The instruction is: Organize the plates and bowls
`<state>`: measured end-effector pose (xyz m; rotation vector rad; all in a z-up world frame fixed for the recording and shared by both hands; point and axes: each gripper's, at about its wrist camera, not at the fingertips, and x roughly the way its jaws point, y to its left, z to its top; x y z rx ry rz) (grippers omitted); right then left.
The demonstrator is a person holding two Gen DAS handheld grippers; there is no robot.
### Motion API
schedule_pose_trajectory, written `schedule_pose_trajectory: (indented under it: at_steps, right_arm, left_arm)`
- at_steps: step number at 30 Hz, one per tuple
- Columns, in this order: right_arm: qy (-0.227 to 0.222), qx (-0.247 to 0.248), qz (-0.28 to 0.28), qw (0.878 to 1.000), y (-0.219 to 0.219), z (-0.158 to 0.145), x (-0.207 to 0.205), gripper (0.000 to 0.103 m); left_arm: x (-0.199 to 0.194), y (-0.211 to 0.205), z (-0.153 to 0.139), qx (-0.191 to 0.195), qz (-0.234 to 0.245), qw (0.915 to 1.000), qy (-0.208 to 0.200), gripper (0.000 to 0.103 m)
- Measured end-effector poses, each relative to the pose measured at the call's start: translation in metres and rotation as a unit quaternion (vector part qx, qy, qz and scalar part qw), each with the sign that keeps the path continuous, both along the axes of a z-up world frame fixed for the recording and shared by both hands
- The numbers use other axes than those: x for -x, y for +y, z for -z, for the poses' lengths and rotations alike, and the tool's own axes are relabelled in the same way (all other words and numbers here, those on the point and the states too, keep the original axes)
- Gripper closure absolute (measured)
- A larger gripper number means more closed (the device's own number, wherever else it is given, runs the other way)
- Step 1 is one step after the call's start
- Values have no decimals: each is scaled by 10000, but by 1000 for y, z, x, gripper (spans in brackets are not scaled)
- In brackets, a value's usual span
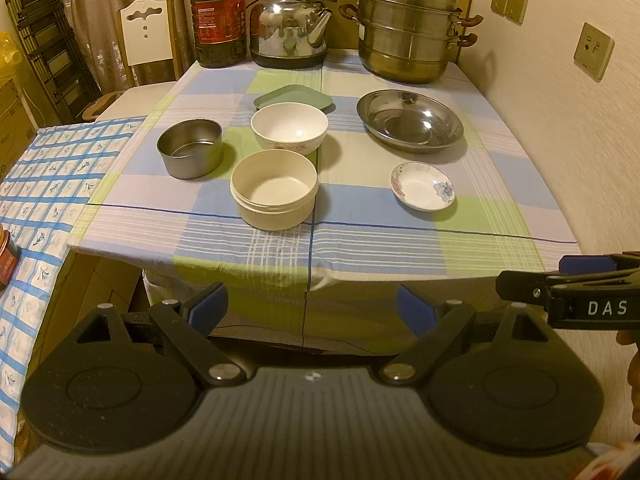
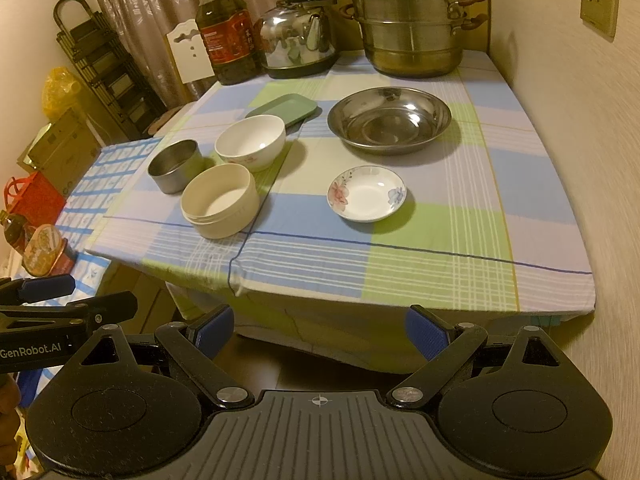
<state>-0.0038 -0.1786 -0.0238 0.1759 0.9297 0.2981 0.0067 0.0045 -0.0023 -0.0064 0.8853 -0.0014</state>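
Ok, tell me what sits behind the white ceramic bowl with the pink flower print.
Directly behind the white ceramic bowl lies a flat pale green rectangular plate. The bowl hides the plate's near edge in the left wrist view, so whether they touch cannot be told. Further back stands a shiny steel kettle.

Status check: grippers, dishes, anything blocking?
Left gripper open, empty, short of the table. Right gripper same. Two bowls, tin, steel plate, saucer, green plate all separate, unstacked. Nothing blocking.
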Motion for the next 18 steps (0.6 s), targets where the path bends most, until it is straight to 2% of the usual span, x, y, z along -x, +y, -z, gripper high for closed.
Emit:
schedule_pose_trajectory:
  at_steps: [18]
  right_arm:
    - [16, -3, 13, 10000, -1, 0, -2, 10]
  left_arm:
    - [0, 0, 0, 5, -4, 10000, 4, 13]
